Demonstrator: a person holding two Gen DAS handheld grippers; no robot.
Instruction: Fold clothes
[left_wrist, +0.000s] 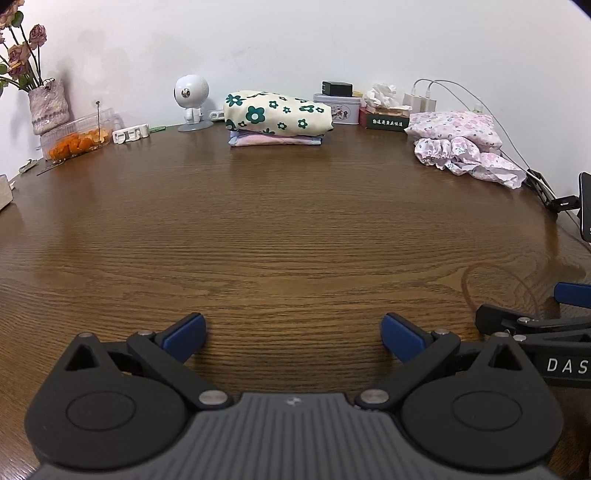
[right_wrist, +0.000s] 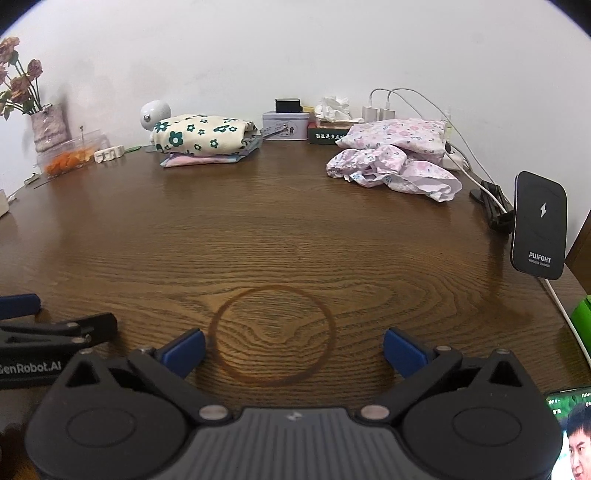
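Left gripper (left_wrist: 293, 338) gapes; folded flowered garment (left_wrist: 277, 112) lies lengthwise along wall.

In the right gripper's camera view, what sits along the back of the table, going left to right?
Vase of dried roses → tub of orange fruit → green-flowered folded stack → illustrated tin → pink floral clothes → black wireless charger.

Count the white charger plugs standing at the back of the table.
2, side by side against the wall: one charger plug and a second charger plug right of it, behind the pink floral clothes. More may be hidden behind the clothes.
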